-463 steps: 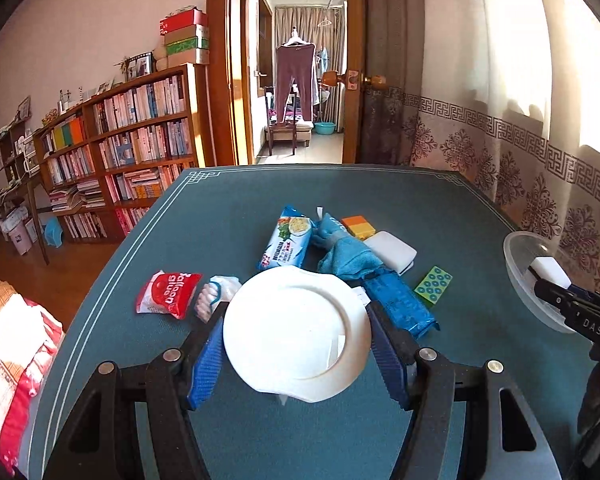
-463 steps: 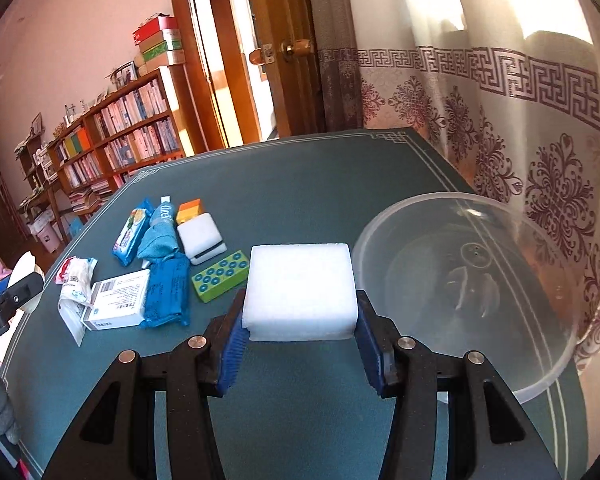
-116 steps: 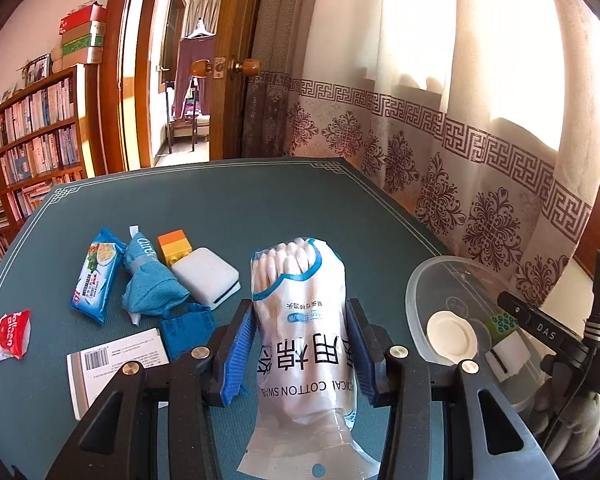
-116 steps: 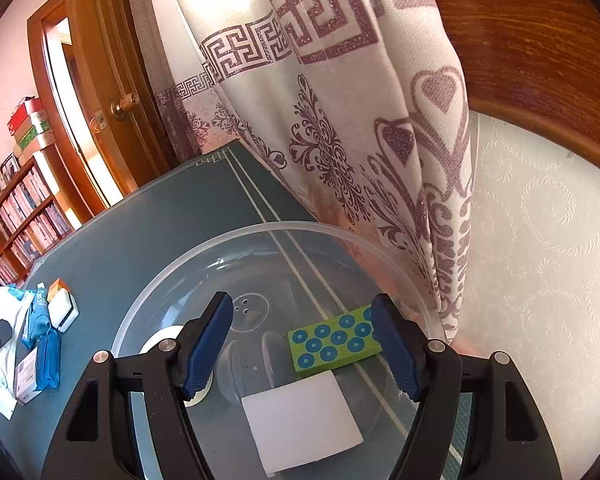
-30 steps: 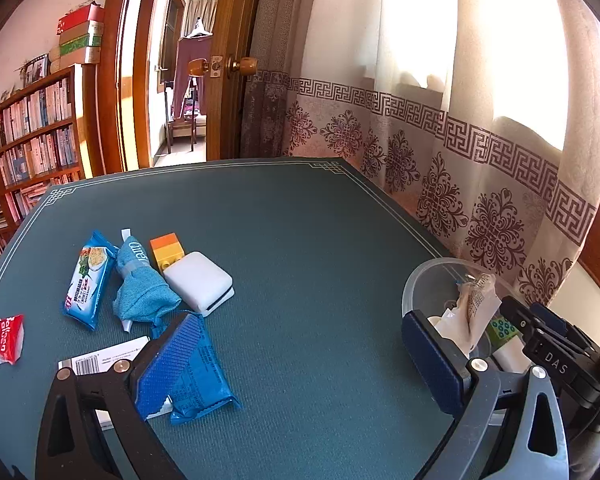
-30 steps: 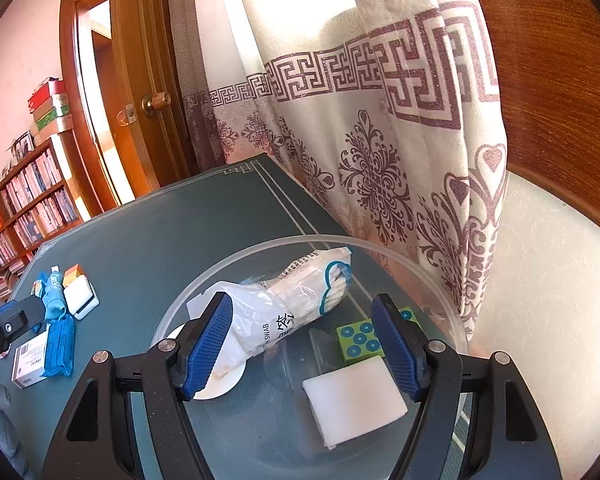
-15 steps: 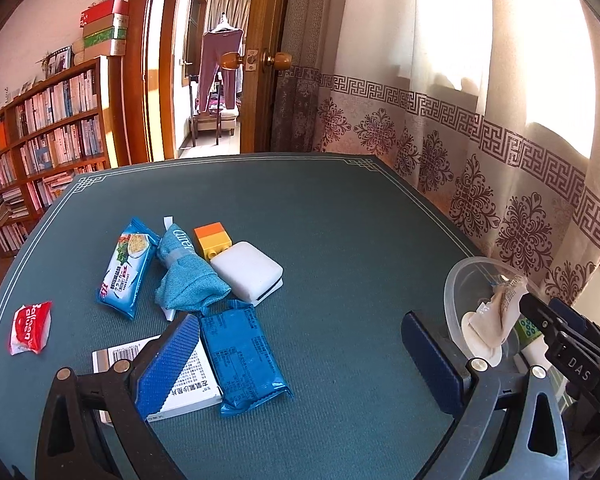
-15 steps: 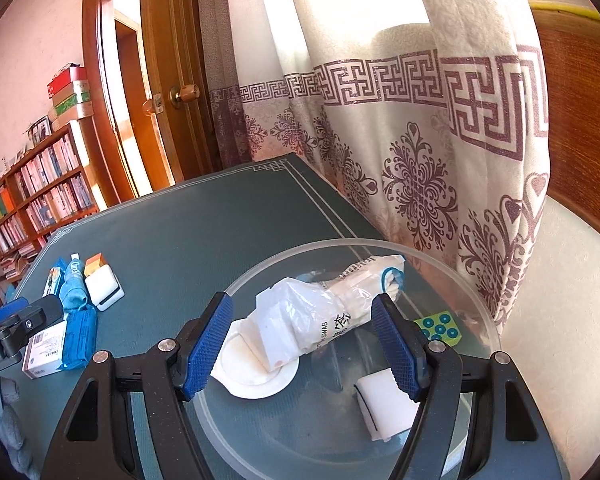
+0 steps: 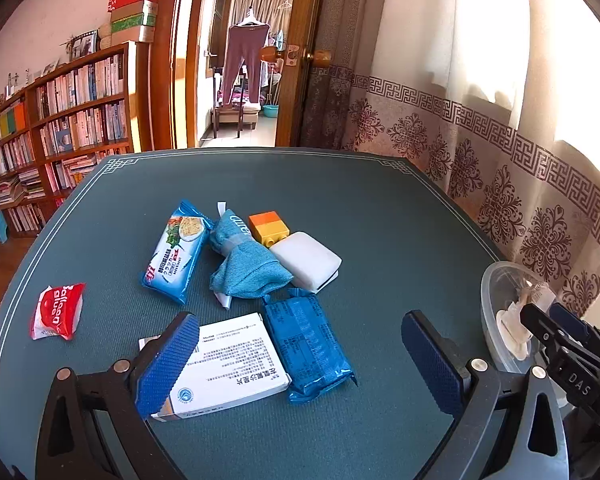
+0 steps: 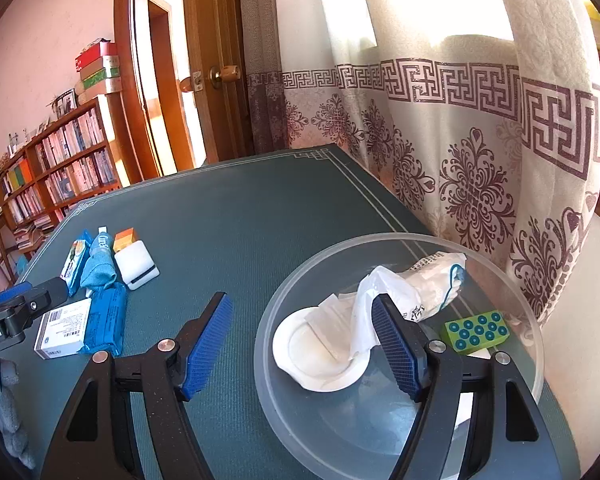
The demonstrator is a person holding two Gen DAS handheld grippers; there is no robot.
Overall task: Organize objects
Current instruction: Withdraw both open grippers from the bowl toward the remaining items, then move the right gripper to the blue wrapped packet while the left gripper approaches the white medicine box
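Observation:
My left gripper (image 9: 300, 356) is open and empty, just above the white box (image 9: 228, 364) and the dark blue packet (image 9: 308, 352). Beyond lie a blue snack packet (image 9: 176, 252), a rolled blue cloth (image 9: 244, 264), an orange-yellow block (image 9: 266, 227), a white sponge (image 9: 306, 258) and a red packet (image 9: 58, 310). My right gripper (image 10: 300, 344) is open and empty over the near-left rim of the clear bowl (image 10: 300, 280). The bowl holds a white lid (image 10: 320, 352), a cotton swab bag (image 10: 420, 280) and a green dotted block (image 10: 476, 332).
The green table (image 9: 340, 200) ends at a patterned curtain (image 9: 500, 160) on the right. A bookshelf (image 9: 60, 120) and an open doorway (image 9: 244, 80) stand behind. The bowl (image 9: 500, 288) sits at the table's right edge in the left wrist view.
My left gripper has swung left and closer to the pile of objects. My right gripper has drawn back and left from over the bowl's middle to its rim.

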